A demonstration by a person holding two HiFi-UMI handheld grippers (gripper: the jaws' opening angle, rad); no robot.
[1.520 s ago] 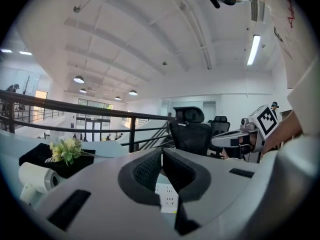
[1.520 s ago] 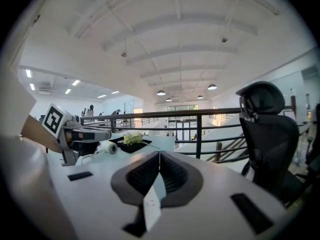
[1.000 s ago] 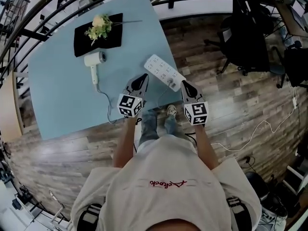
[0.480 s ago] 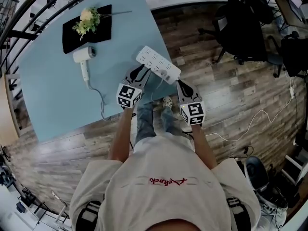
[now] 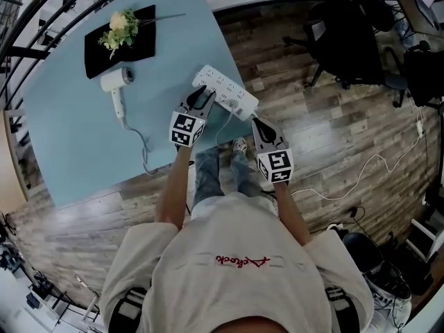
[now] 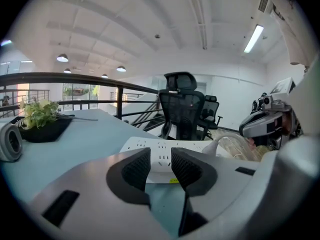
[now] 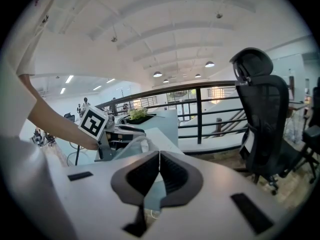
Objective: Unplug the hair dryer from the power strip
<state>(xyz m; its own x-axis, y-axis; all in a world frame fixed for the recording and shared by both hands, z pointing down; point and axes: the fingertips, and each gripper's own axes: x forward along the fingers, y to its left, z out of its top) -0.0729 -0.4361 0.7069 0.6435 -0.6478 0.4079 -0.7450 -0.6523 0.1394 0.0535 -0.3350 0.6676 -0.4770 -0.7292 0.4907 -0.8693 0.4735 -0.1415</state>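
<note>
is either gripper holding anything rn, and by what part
Nothing is held. On the left gripper the jaws have just been opening, the power strip just ahead of them, ungripped; the right gripper is shut, empty.

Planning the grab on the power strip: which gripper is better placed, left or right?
Left, likely. The left tongs have just been opening, nothing between them yet, and point straight at the power strip. The right tongs are shut, beside its end.

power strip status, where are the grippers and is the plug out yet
Left gripper open, just widened, at power strip, not gripping. Right gripper shut, empty. Plug looks still in. Nothing blocking.
</note>
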